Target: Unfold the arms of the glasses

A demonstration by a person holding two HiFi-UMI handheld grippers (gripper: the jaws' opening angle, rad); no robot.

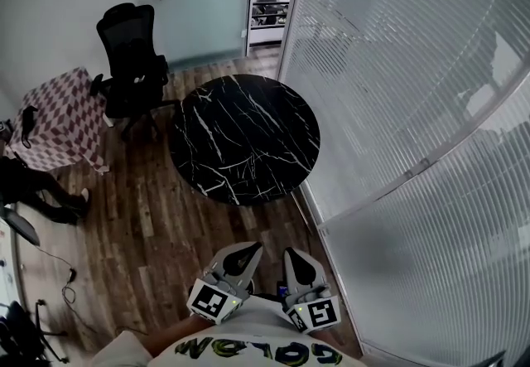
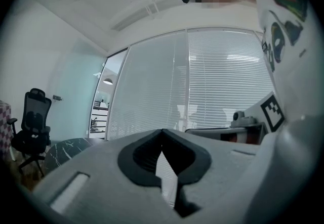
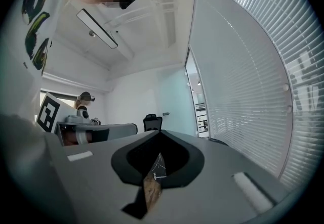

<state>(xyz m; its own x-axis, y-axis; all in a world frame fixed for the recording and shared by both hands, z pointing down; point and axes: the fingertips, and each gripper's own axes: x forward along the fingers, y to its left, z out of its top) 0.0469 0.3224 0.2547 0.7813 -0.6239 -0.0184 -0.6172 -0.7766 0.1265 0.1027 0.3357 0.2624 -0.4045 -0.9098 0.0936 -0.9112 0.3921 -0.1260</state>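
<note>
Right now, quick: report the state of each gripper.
Left gripper: closed, nothing between its jaws.
Right gripper: closed, nothing between its jaws.

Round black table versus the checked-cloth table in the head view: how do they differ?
The round black table has an uncovered dark top with white veins; the checked-cloth table is draped in a red-and-white pattern. The round black table stands beside the blinds; the checked-cloth table sits at far left, beyond the office chair. Both stand on the wood floor.
</note>
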